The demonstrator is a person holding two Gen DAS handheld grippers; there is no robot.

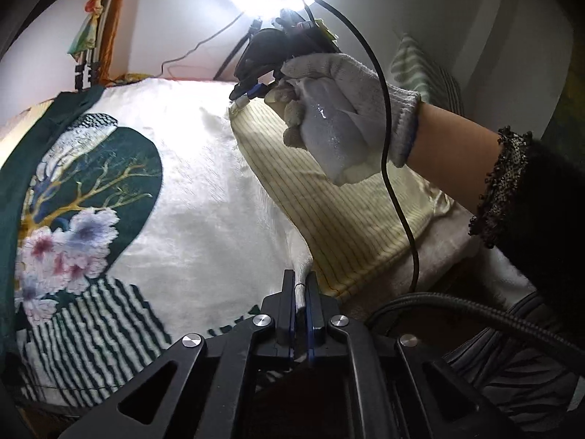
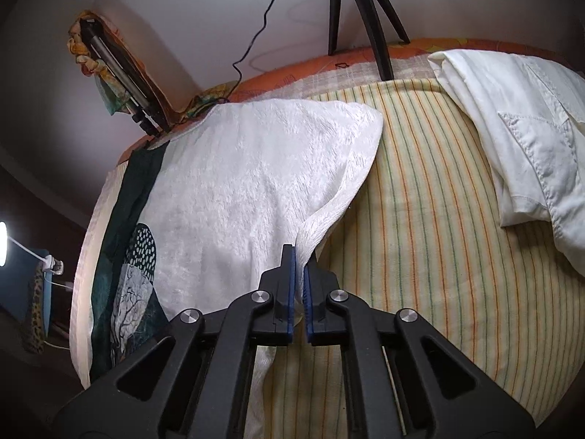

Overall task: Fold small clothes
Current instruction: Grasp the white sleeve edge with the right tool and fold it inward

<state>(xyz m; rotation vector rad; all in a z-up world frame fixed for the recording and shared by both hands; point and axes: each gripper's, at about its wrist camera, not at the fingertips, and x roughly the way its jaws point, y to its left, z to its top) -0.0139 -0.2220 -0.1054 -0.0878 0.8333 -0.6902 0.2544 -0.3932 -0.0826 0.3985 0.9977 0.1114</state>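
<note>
Both grippers are pinching the white printed cloth (image 1: 204,183) here. The left gripper (image 1: 300,292) is clamped on a corner right at its tips, and the right gripper (image 2: 299,274) is clenched on another edge. The cloth spreads ahead and to the left over the striped sheet (image 2: 420,237). A folded white garment (image 2: 519,139) lies off to the right gripper's far right.

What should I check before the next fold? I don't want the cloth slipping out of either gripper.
1. Left gripper shut on the white cloth: ok, its edge sits between the fingers.
2. Right gripper shut on the same cloth: ok.
3. How deep each pinch goes: cannot tell.
4. Striped sheet bare where the fold would land: ok beside the cloth.
5. Folded white shirt apart from the cloth: ok.
6. Black cable away from the cloth: cannot tell, it hangs across the left view.
</note>
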